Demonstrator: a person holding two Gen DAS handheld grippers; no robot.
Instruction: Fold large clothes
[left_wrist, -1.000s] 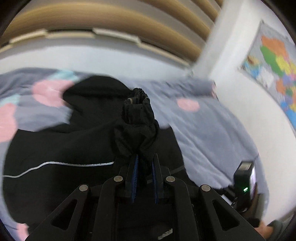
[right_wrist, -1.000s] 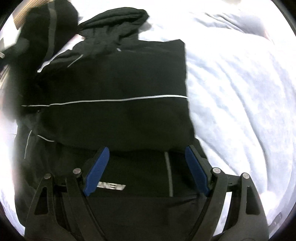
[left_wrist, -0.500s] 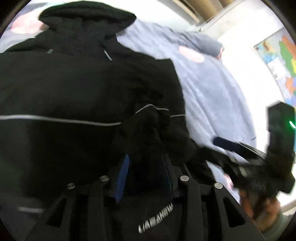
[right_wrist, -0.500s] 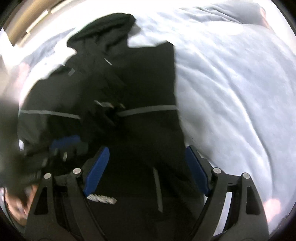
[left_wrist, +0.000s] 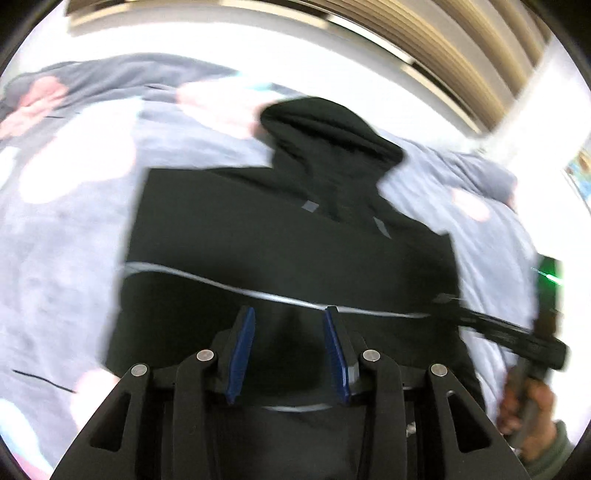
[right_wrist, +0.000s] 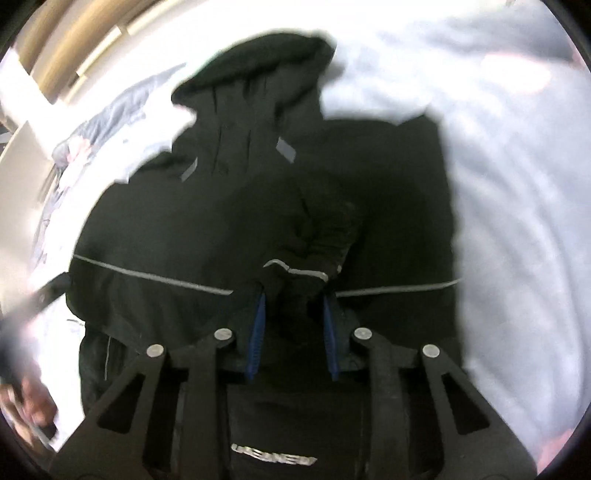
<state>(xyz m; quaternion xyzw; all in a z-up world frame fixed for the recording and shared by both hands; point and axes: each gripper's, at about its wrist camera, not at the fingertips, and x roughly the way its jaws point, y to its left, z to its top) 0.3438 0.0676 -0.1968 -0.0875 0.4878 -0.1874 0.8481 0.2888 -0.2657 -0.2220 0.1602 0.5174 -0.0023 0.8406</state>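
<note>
jacket (left_wrist: 288, 251) lay flat on the grey bedspread (left_wrist: 66, 258), black, with its hood (left_wrist: 325, 136) pointing away from both tools and its hem toward the person — so the long axis ran straight ahead of the cameras, hood far, hem near. a thin pale stripe (left_wrist: 258, 293) crossed the body from side to side, square to that axis.

left gripper (left_wrist: 290, 354) hovered over the lower middle of the jacket with its blue pads (left_wrist: 240, 354) spread apart and nothing between them; only dark cloth showed in the gap, lying below rather than pinched.

right gripper (right_wrist: 293, 332) was in the right wrist view drawn in on a raised bunch of black fabric, a cuff or sleeve end (right_wrist: 299, 273) by the look of its pale trim, standing up between the pads near the stripe. the same tool showed at the right edge of the left wrist view (left_wrist: 513, 332), blurred.

judging from this, the sleeve was the piece in hand and it sat over the jacket's centre line. the right hand was the one that had it, so the coming lay-down would turn on that hand — along the long axis or across it, i could not tell which. both views were smeared, so finer folds stayed unclear.
</note>
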